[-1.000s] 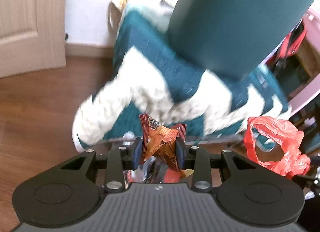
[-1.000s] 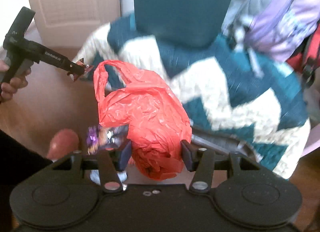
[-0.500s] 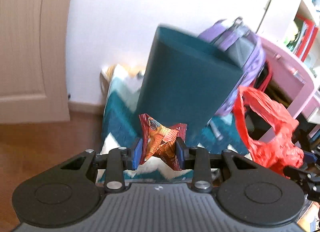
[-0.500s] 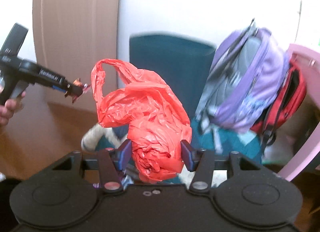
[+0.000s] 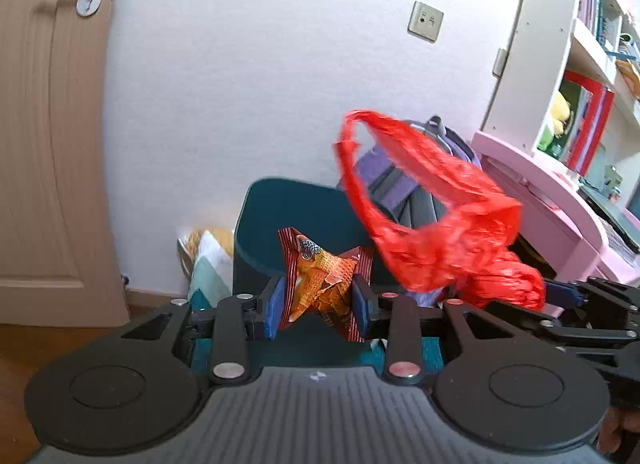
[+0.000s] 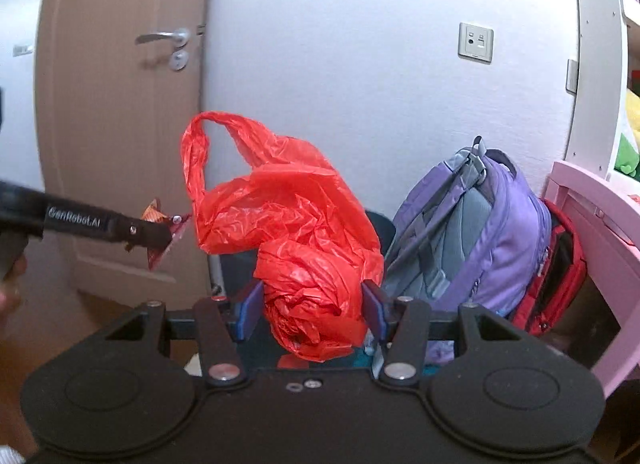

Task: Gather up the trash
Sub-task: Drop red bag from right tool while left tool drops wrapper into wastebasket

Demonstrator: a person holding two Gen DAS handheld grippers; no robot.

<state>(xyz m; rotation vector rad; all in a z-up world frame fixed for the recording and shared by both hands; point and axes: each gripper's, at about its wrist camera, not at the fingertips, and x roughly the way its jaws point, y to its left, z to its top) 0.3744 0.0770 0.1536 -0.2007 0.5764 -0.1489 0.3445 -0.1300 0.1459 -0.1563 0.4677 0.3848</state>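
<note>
A: Looking at both views, what is being held?

B: A snack wrapper is pinched in the left gripper. Its two pads are pressed onto the wrapper from both sides. A red plastic bag is squeezed in the right gripper, down at the bunched bottom part. Both things are held up in the air, in front of a white wall.

A: How much of the job is done?

B: One piece of trash is picked up, it seems. It is not yet put in the bag. The wrapper is held just beside the bag's loop handle, but it cannot be told if the two are touching. The bag's mouth looks floppy and not pulled wide, so it may need to be opened more first. Whether other trash is left somewhere cannot be told, since the floor is mostly hidden.

A: What is shown in one view and not in the other?

B: In the right view, the left gripper is seen from the side, with the wrapper at its tip, and a purple backpack is seen whole. In the left view, the picture on the wrapper is seen up close, the backpack is mostly hidden behind the bag, and a pink desk and shelves are shown.
</note>
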